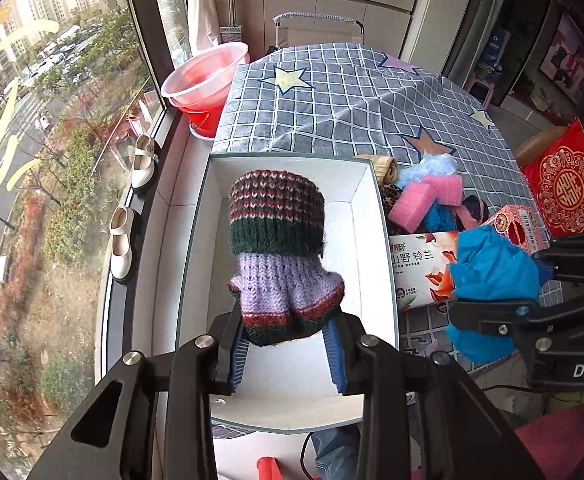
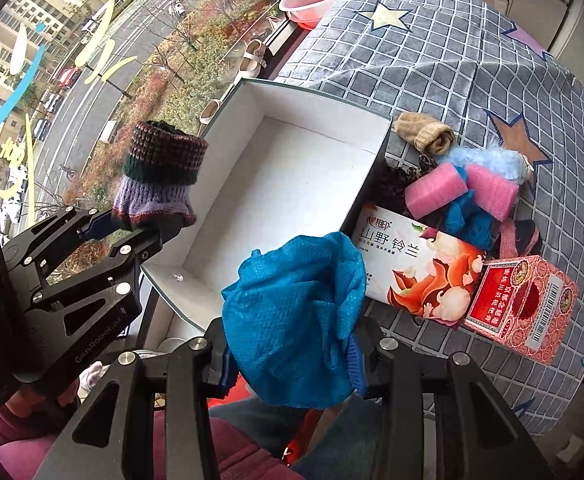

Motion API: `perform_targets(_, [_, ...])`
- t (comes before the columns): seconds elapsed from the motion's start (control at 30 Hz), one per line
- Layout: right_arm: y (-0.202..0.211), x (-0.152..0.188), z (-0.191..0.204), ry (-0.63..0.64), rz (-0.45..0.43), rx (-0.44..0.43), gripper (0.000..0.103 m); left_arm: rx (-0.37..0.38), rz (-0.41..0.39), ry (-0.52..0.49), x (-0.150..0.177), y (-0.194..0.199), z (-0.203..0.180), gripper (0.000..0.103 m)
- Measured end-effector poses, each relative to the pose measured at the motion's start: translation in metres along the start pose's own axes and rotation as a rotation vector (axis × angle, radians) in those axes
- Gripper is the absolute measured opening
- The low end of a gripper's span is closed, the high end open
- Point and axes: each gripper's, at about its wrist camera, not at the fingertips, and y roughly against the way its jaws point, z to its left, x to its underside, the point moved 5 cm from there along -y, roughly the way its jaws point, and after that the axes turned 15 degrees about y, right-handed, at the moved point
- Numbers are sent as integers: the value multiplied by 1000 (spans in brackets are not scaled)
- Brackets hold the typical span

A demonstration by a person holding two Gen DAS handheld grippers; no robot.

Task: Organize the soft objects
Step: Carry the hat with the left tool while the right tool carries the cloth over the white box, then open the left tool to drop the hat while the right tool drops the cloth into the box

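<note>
My left gripper [image 1: 287, 340] is shut on a striped knitted sock [image 1: 277, 240] of purple, green and red wool, held above the near end of an open white box [image 1: 366, 240]. The sock also shows in the right wrist view [image 2: 157, 176] at the box's left rim [image 2: 211, 120]. My right gripper [image 2: 292, 364] is shut on a crumpled blue cloth [image 2: 296, 312], held above the box's near right corner; the cloth shows in the left wrist view [image 1: 492, 280]. A pile of soft things lies right of the box: pink foam rollers [image 2: 436, 192], a beige sock [image 2: 428, 132], light blue fluff [image 2: 488, 160].
The box sits on a grey checked tablecloth with stars [image 1: 352, 96]. A tissue pack [image 2: 408, 268] and a red carton [image 2: 520, 304] lie right of the box. A red basin [image 1: 203, 80] and white shoes [image 1: 143, 164] are on the window sill at left.
</note>
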Motion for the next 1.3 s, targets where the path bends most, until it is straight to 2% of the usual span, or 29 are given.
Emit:
perform_targets(0.47, [-1, 1, -7, -22, 2, 3, 43, -1, 12, -30, 1, -5, 0, 36])
perform_targets(0.93, [-7, -5, -10, -24, 6, -6, 43, -21, 16, -4, -1, -11, 13, 36])
perform_targets(1.1, [-17, -16, -6, -13, 25, -31, 43, -56, 59, 13, 10, -24, 28, 36])
perform_targets(1.3, [-29, -32, 15, 58, 42, -55, 43, -82, 103, 59, 19, -36, 41, 37])
